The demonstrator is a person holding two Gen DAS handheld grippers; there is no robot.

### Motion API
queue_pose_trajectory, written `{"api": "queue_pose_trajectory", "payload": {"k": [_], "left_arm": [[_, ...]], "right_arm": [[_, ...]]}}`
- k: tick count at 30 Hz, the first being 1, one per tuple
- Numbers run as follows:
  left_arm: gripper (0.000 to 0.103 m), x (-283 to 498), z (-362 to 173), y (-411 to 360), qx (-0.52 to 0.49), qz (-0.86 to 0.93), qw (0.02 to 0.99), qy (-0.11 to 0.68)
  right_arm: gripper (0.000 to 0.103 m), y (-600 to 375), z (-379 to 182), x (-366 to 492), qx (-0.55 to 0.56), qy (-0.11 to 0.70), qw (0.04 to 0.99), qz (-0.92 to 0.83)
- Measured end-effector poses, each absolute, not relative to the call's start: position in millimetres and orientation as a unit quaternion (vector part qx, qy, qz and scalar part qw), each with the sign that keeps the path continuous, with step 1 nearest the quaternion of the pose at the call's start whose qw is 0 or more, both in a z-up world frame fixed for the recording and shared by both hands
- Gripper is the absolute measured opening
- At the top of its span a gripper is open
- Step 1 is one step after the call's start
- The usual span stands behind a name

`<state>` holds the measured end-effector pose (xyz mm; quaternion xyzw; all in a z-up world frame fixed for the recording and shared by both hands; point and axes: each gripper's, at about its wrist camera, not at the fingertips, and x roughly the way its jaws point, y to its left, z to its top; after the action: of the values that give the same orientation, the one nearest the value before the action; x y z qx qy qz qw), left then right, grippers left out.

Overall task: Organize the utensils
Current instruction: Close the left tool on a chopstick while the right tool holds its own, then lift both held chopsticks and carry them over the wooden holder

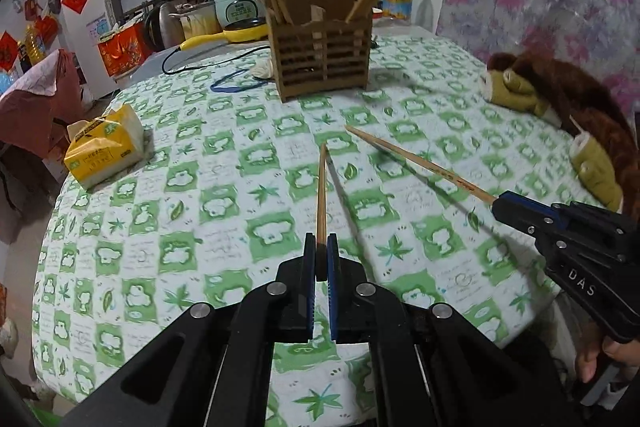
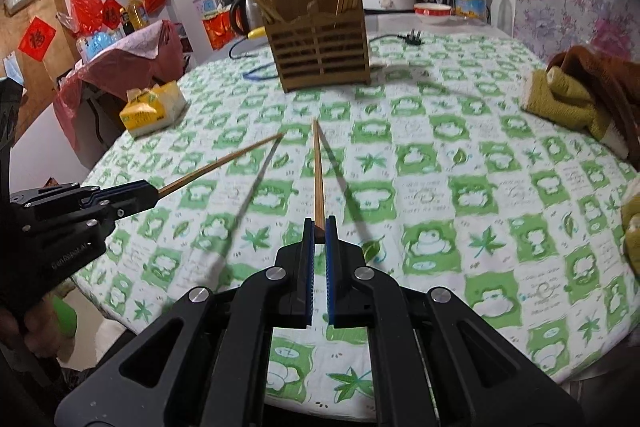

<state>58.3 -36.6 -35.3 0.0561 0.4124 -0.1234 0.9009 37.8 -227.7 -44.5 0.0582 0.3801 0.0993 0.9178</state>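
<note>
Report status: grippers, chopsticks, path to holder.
Left gripper shut on chopstick. Right gripper likewise. Holder ahead, partly filled. Path open.

The left black two-finger tool with blue pads [image 1: 321, 247] sits at the bottom centre of its own view, jaws pinched close on a thin wooden chopstick [image 1: 321, 187]. The right black tool with blue pads [image 2: 319, 227], likewise bottom centre, clamps another thin wooden chopstick [image 2: 318, 171]; fingers of the person's hand [image 1: 596, 363] show lower right.

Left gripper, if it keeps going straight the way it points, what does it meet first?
Probably the wooden holder, past bare tablecloth. The chopstick it holds would touch first. Depth is unclear.
</note>
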Motion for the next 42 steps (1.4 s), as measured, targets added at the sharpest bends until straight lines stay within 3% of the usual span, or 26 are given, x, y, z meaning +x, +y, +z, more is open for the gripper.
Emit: {"api": "queue_pose_trajectory", "payload": {"k": [17, 42], "left_arm": [[0.006, 71, 24, -16, 0.03, -0.131, 0.925, 0.356], [0.006, 116, 36, -16, 0.025, -0.152, 0.923, 0.352]], "right_arm": [[0.006, -238, 13, 40, 0.07, 0.317, 0.94, 0.102], [0.006, -223, 73, 99, 0.034, 0.264, 0.956, 0.122]]}}
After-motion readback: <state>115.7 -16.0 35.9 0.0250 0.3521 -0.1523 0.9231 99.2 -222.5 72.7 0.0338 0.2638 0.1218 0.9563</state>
